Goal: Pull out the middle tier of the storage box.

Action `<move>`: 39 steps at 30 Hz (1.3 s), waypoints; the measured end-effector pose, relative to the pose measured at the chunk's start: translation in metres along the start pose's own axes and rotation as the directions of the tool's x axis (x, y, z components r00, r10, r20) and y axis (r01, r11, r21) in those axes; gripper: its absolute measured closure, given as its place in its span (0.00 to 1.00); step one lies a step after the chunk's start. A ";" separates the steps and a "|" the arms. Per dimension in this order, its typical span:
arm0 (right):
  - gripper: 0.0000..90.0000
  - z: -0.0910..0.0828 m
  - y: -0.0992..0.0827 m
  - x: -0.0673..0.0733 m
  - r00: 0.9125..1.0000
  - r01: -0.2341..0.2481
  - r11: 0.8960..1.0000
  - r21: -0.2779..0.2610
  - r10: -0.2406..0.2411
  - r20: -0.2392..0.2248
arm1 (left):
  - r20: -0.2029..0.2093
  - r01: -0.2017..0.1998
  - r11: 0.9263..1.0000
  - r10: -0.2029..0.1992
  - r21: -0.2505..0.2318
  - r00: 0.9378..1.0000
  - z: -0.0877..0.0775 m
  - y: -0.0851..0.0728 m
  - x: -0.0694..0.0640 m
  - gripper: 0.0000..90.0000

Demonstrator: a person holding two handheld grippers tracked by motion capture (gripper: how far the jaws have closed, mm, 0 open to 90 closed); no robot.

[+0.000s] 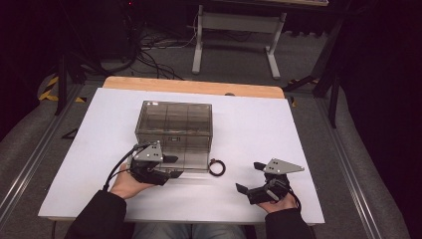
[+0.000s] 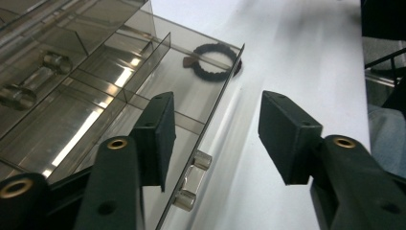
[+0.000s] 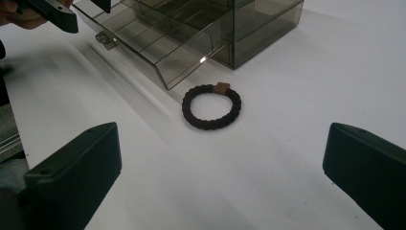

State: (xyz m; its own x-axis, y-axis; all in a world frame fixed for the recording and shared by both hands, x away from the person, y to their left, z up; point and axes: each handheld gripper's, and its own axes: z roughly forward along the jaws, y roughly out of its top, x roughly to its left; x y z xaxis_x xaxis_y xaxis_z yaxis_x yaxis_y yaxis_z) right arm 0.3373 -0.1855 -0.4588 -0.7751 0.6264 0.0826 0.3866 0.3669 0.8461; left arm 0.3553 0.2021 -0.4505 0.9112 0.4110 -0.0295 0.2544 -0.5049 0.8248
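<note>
your left tongs [image 2: 215, 139] stood at the pulled-out drawer [image 2: 143, 96] of the smoky clear box [image 1: 174, 132], jaws apart around its small clear handle [image 2: 191, 179] without pressing it. the dark braided ring [image 3: 211, 106] lay on the white surface [image 1: 259, 129] just right of the drawer. your right tongs [image 3: 220, 167] gaped wide, near side, clamping nothing.

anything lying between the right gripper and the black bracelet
Nothing: in the right gripper view, only bare white table lies between the right gripper and the black bracelet.
</note>
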 end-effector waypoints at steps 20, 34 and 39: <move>0.00 0.000 0.000 -0.001 1.000 -0.004 1.000 -0.001 0.004 0.005 | 0.016 0.114 0.993 -0.114 -0.014 0.993 -0.020 -0.001 0.008 0.00; 0.00 0.001 -0.001 -0.001 1.000 -0.004 1.000 0.007 0.004 0.007 | -0.028 0.116 0.992 -0.118 -0.056 0.993 -0.041 -0.008 0.011 0.00; 0.00 0.001 -0.001 -0.001 1.000 -0.004 1.000 0.008 0.004 0.007 | -0.042 0.129 0.989 -0.132 -0.068 0.990 -0.048 -0.012 0.013 0.00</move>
State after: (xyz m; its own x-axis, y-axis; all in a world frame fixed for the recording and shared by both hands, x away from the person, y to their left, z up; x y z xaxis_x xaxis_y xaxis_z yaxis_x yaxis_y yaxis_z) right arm 0.3382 -0.1857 -0.4600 -0.7704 0.6323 0.0820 0.3936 0.3703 0.8414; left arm 0.3481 0.2499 -0.4333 0.8552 0.5054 -0.1150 0.3474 -0.3944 0.8507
